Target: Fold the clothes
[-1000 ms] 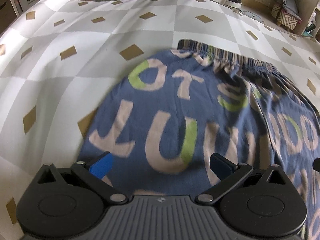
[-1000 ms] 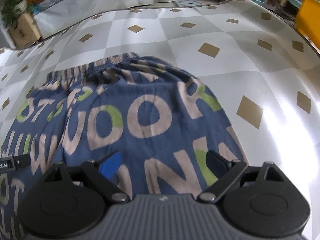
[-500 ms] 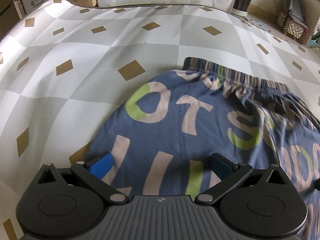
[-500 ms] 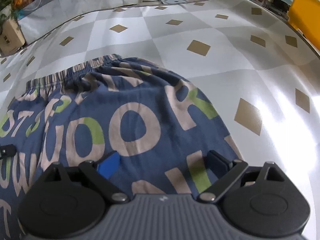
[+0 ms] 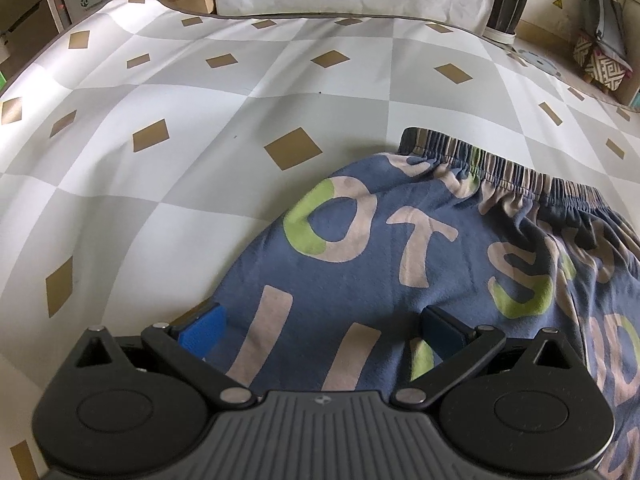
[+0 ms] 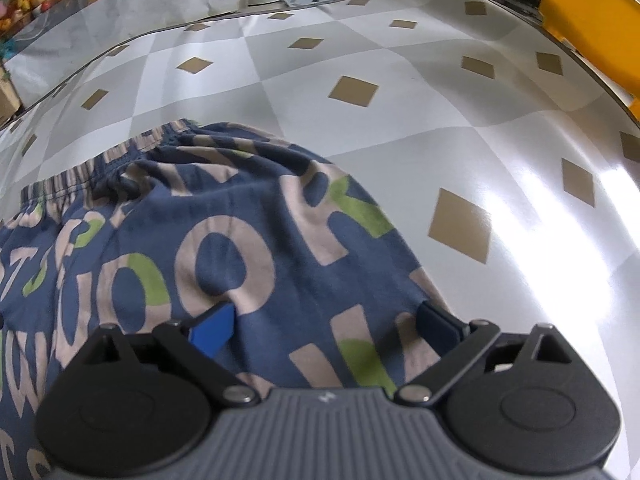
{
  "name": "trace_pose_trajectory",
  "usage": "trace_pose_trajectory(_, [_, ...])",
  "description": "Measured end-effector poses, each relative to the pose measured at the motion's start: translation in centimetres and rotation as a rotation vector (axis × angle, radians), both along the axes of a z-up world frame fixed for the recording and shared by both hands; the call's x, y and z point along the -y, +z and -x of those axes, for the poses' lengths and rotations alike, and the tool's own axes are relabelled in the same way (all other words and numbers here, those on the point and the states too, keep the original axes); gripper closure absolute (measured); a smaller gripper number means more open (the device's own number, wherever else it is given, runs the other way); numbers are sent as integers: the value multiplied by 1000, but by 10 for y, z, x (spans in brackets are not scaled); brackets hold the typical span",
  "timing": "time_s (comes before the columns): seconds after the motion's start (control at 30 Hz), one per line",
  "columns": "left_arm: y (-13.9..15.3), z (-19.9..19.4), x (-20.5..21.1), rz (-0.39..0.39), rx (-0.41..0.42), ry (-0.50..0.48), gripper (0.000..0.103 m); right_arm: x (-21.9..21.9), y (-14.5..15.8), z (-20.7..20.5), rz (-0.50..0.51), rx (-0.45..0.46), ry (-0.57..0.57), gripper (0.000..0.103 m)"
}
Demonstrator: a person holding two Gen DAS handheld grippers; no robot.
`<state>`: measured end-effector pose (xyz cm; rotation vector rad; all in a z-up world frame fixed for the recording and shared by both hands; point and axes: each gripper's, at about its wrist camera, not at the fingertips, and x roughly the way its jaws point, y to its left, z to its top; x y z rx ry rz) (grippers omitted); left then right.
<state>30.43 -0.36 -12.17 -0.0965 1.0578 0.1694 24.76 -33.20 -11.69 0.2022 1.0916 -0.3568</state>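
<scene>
Grey-and-white checked tabletop with tan diamonds: wide bare surface beyond and to both sides of the garment; its rim curves along the far side.

Navy blue fabric shorts printed with pink and green letters: spread flat at the near middle, striped elastic waistband forming the far edge.

My left gripper: fingers spread wide over the shorts' left side edge, holding nothing.

My right gripper: fingers likewise apart above the right side edge, bare table just beside.
</scene>
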Motion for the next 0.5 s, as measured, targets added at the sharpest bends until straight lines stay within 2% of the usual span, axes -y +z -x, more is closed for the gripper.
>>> trace_pose_trajectory(0.27, [0, -3, -2, -2, -6, 23, 0, 2, 2, -2, -10, -5, -11, 7])
trace_pose_trajectory(0.37, [1, -8, -2, 8, -19, 32, 0, -3, 9, -5, -33, 41, 28, 10])
trace_pose_trajectory(0.5, [1, -16, 2, 21, 5, 36, 0, -16, 17, -12, 28, 105, 95, 10])
